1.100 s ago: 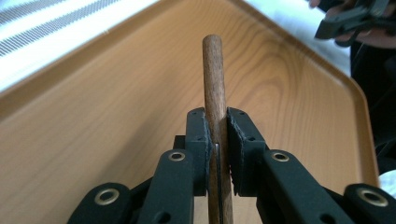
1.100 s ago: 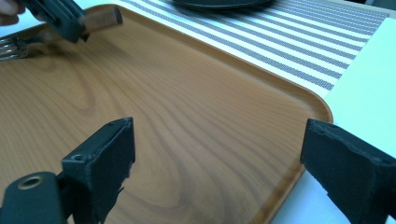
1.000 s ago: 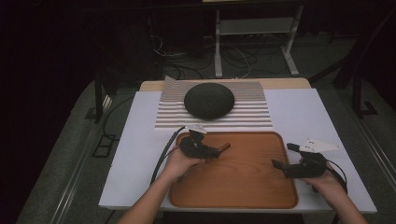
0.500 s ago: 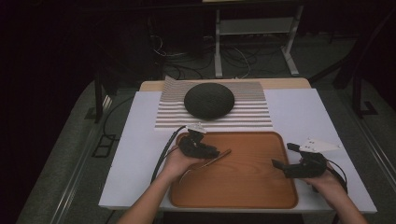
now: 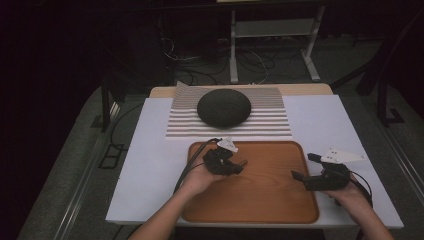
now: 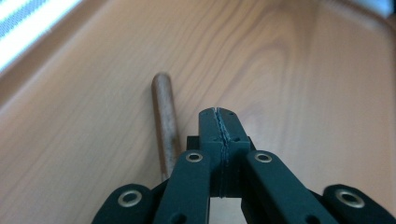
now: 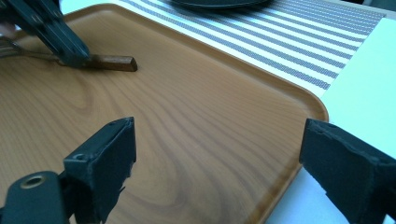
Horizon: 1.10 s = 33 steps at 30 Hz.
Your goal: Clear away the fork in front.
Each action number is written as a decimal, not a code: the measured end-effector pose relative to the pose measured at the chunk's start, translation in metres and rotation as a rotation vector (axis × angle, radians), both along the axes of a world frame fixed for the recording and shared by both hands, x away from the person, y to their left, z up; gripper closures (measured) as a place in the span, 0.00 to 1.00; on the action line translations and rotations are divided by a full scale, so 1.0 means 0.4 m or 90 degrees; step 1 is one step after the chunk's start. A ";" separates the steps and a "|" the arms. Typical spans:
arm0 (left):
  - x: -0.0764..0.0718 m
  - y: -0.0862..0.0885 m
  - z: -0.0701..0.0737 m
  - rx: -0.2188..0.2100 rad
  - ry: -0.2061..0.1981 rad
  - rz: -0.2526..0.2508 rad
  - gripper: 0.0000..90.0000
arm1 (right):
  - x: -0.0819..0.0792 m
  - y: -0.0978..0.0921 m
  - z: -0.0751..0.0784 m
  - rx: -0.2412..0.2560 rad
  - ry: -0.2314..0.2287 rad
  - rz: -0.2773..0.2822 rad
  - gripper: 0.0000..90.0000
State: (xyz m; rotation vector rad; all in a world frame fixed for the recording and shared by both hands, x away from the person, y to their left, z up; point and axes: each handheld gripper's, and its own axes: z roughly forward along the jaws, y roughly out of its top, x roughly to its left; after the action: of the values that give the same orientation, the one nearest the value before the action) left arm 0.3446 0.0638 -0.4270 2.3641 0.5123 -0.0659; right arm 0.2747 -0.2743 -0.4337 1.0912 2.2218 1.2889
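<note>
With its jaws pressed together on nothing, the left gripper (image 6: 219,122) lay beside the brown wooden-handled utensil (image 6: 165,126), already on the rectangular wooden tray (image 5: 270,200), while the right gripper (image 7: 215,172) gaped empty.

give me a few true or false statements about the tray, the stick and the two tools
1. The left tool has its jaws pressed together. True.
2. The brown stick is clamped between the left tool's jaws. False: it lies on the wooden tray beside the shut jaws.
3. The right tool is wide open with nothing between its jaws. True.
4. The dark round thing sits on the tray. False: it rests on the striped mat beyond the tray.
5. The right tool is over the tray's left edge. False: in the high view it is at the tray's right edge.
</note>
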 end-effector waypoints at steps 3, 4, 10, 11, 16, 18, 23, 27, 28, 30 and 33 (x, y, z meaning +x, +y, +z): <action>0.008 0.002 -0.010 0.024 -0.005 0.010 1.00 | 0.000 0.000 0.000 0.001 0.000 0.000 0.12; 0.012 0.006 -0.011 0.028 -0.006 0.016 1.00 | 0.000 0.000 0.000 0.001 0.000 0.000 0.12; 0.038 0.050 -0.011 0.033 -0.005 0.057 1.00 | 0.000 0.001 -0.001 -0.002 0.002 0.001 0.12; 0.043 0.059 -0.011 0.032 -0.003 0.067 1.00 | 0.000 0.001 -0.002 -0.002 0.002 0.001 0.12; 0.057 0.090 -0.013 0.035 0.005 0.092 1.00 | 0.001 0.000 -0.001 -0.002 0.003 0.002 0.12; 0.062 0.102 -0.013 0.037 0.006 0.099 1.00 | 0.001 0.000 -0.002 -0.004 0.003 0.002 0.12; 0.070 0.130 -0.013 0.035 0.010 0.121 1.00 | 0.000 -0.003 -0.001 -0.001 0.002 0.001 0.12; 0.075 0.151 -0.012 0.032 0.014 0.132 1.00 | 0.002 -0.003 -0.002 -0.002 0.003 0.000 0.12; 0.077 0.156 -0.013 0.033 0.015 0.136 1.00 | 0.002 -0.003 -0.001 -0.002 0.002 0.000 0.12; 0.079 0.167 -0.014 0.033 0.018 0.141 1.00 | 0.001 -0.003 -0.001 -0.002 0.001 0.000 0.12; 0.080 0.183 -0.012 0.031 0.020 0.151 1.00 | 0.000 -0.003 -0.001 -0.004 0.001 -0.001 0.12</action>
State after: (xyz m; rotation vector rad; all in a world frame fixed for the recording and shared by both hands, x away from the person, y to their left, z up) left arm 0.3765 0.1370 -0.4318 2.3357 0.8135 0.0187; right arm 0.2746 -0.2755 -0.4340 1.0926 2.2245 1.2795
